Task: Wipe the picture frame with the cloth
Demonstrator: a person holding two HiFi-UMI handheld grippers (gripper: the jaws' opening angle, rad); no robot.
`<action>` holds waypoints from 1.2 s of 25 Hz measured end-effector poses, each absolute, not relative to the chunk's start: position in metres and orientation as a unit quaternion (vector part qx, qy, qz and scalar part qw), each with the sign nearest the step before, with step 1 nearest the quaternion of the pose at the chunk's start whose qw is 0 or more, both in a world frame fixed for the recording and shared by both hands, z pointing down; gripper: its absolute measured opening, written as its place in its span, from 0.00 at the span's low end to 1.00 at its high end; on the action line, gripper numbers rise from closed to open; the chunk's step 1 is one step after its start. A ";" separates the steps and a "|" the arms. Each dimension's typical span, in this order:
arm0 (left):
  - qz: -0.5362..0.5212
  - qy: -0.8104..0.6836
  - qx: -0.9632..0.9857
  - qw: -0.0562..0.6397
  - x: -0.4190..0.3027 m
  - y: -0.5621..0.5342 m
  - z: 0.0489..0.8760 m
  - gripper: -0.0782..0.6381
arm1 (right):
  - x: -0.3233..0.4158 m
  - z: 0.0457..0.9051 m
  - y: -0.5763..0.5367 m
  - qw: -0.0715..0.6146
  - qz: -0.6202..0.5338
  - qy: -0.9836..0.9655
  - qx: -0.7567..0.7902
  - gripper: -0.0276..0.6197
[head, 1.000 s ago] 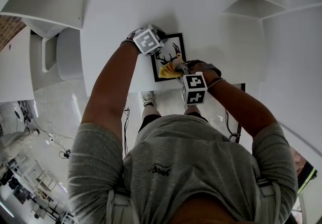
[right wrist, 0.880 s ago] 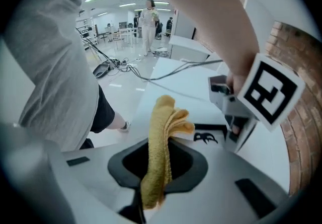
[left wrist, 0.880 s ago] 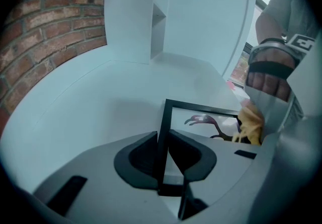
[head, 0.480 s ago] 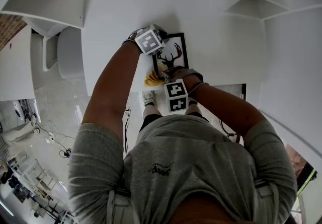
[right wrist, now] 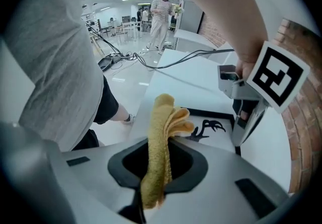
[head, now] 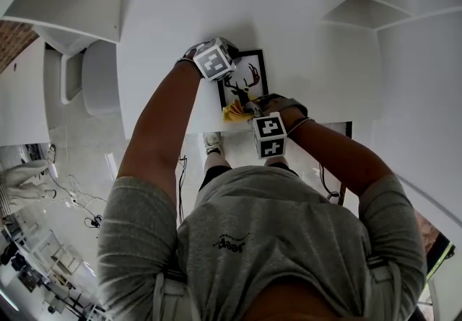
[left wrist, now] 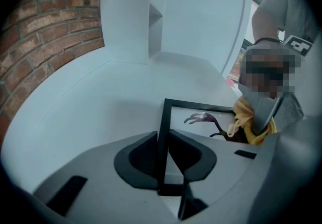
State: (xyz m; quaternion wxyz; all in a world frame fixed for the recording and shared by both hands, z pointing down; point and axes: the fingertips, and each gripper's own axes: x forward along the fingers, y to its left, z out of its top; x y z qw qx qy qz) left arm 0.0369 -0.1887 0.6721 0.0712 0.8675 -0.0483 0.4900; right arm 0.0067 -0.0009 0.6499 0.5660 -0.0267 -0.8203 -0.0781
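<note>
A black picture frame point(head: 249, 76) with a deer silhouette lies on the white table point(head: 173, 9) near its front edge. My left gripper point(left wrist: 162, 160) is shut on the frame's black left rail point(left wrist: 163, 132) and pins it down. My right gripper point(right wrist: 153, 162) is shut on a folded yellow cloth point(right wrist: 162, 137). The cloth point(head: 237, 110) rests on the frame's lower part, over the deer print point(right wrist: 206, 130). In the left gripper view the cloth point(left wrist: 244, 120) shows at the frame's far right corner, under the right gripper.
White shelving point(head: 375, 2) stands at the table's right and back. A brick wall point(left wrist: 45, 31) runs along the left. A cable point(right wrist: 166, 64) lies across another white table behind, with people standing far off in the room. The floor point(head: 79, 161) lies below the table's front edge.
My right gripper swept the cloth left off the frame's lower left corner, then came back right onto the frame's bottom part. The left gripper stayed still on the rail.
</note>
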 end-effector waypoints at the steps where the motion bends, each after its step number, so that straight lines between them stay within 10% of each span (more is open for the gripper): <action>1: 0.489 -0.047 0.868 0.070 0.037 -0.189 0.673 0.22 | 0.012 0.650 -0.001 0.569 -0.079 -0.818 -0.026 0.14; 30: 0.463 -0.074 0.876 0.116 0.035 -0.191 0.665 0.22 | 0.098 0.663 0.002 0.606 -0.050 -0.794 0.008 0.14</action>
